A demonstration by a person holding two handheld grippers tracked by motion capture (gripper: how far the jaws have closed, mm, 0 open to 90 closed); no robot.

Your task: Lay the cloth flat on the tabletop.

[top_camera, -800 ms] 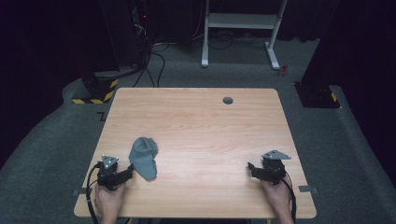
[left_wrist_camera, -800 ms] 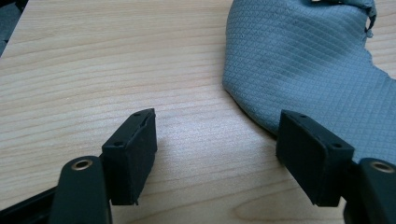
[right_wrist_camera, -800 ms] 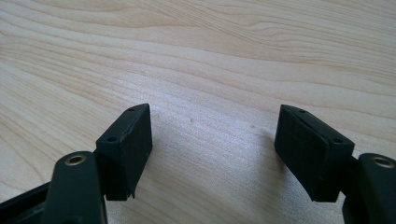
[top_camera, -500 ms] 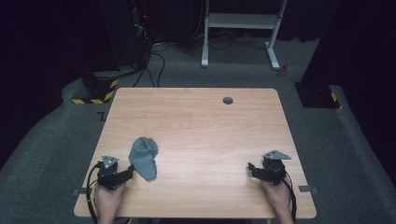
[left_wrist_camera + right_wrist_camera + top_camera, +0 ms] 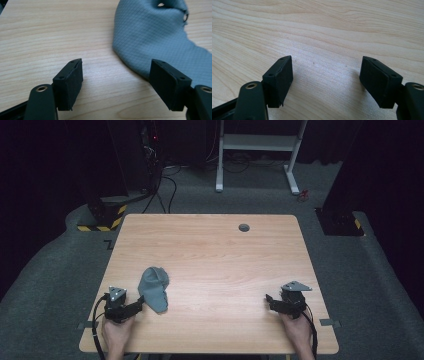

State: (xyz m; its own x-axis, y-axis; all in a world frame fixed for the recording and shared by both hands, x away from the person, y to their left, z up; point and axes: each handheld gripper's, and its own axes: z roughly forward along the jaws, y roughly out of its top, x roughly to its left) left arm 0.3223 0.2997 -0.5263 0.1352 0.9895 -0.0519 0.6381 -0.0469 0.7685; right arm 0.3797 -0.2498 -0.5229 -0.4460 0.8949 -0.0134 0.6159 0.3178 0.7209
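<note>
The grey cloth (image 5: 153, 289) looks soft and light; its near edge is best to pinch. The left gripper (image 5: 141, 302) and the right gripper (image 5: 268, 299) are both spread, holding nothing

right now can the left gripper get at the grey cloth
Probably yes. The left gripper sits right beside the grey cloth with its jaws open, and the cloth's edge already lies by one jaw in the left gripper view. Nothing lies between them on the table.
</note>
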